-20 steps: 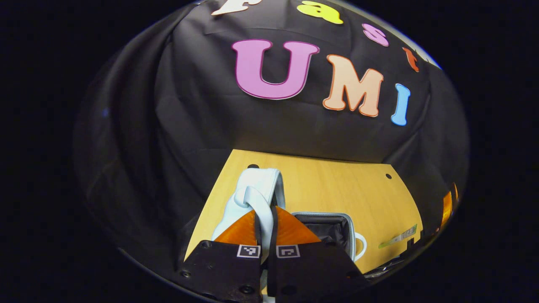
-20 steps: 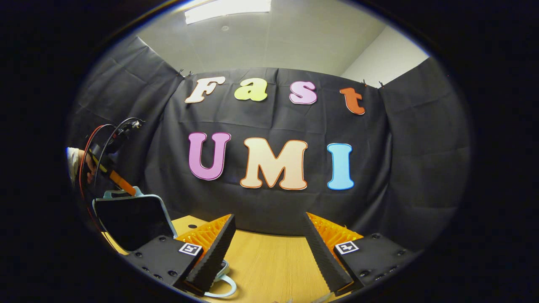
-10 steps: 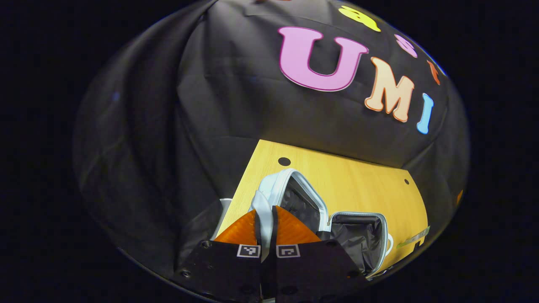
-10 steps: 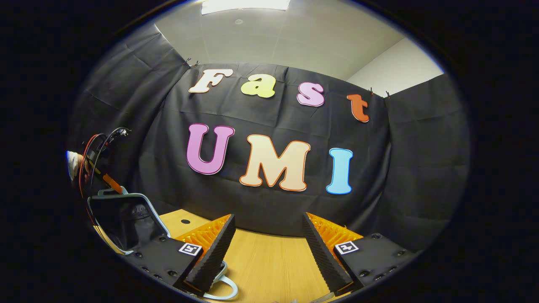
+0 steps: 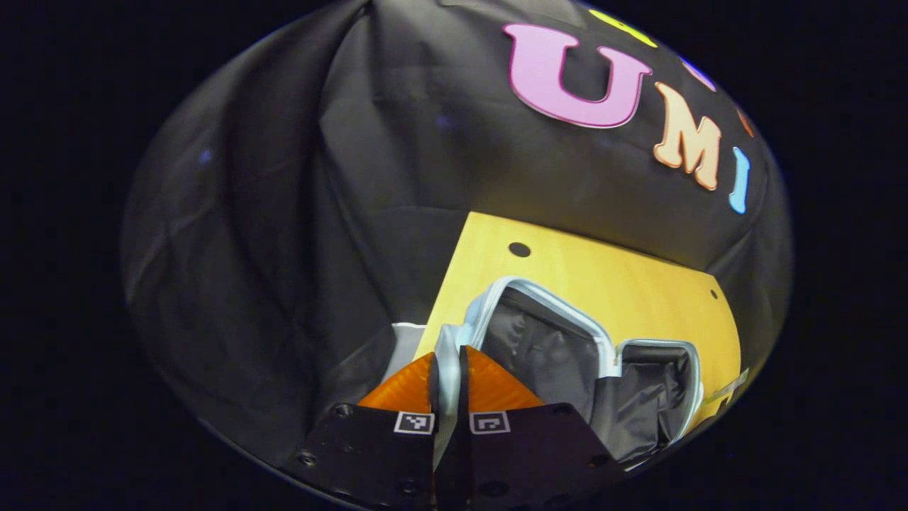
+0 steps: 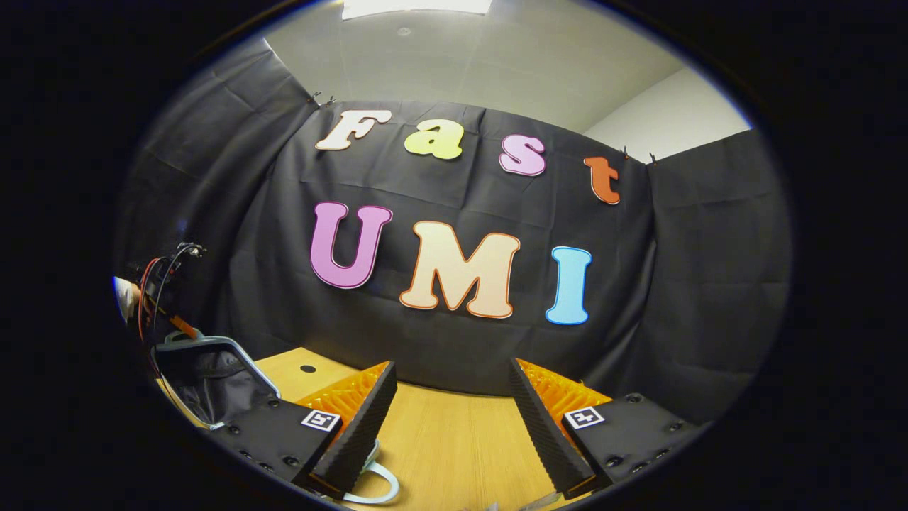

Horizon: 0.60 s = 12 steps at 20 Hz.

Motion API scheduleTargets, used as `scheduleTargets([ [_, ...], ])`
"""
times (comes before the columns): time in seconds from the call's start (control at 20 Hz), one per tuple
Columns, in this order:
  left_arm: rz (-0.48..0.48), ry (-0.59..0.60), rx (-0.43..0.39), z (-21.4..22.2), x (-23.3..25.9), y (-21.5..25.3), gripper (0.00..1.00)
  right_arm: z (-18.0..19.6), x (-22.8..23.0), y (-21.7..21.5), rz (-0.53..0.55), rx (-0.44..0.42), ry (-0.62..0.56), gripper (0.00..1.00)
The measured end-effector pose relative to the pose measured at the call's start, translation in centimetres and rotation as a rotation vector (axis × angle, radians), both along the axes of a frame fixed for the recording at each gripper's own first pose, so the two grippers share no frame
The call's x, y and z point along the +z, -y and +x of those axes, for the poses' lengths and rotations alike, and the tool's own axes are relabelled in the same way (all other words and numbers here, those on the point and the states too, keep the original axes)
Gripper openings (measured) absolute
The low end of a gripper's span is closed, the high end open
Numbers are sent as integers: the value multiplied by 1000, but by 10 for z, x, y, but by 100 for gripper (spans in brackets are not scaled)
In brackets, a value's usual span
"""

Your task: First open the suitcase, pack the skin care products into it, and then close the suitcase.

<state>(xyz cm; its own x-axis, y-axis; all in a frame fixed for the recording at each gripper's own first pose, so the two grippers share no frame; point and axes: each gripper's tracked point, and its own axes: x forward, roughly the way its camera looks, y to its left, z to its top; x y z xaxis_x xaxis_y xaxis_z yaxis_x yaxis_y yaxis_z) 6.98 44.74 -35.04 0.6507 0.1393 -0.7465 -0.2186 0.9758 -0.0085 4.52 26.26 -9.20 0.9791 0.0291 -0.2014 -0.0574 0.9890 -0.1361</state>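
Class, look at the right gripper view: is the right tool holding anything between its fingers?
No: the right tool stands wide open, with only bare wooden table showing between its fingers.

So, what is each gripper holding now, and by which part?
Left gripper grips the open suitcase lid by its pale handle. Right gripper is open, holding nothing.

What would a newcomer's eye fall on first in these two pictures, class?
The open suitcase, dark lining showing, lies on the wooden table. The left hand-held gripper is clamped on the pale handle of its lid. The right hand-held gripper hangs open above bare tabletop.
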Motion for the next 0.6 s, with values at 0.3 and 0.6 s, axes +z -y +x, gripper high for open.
scheduleTargets([
  [0.3, -30, 49, 80, -6, -12, -13, 0, -1, 1, 12, 6, -16, -3, 98],
  [0.6, 49, 300, -11, 10, 71, 37, 59, -1, 12, 31, 51, -32, 32, 98],
])
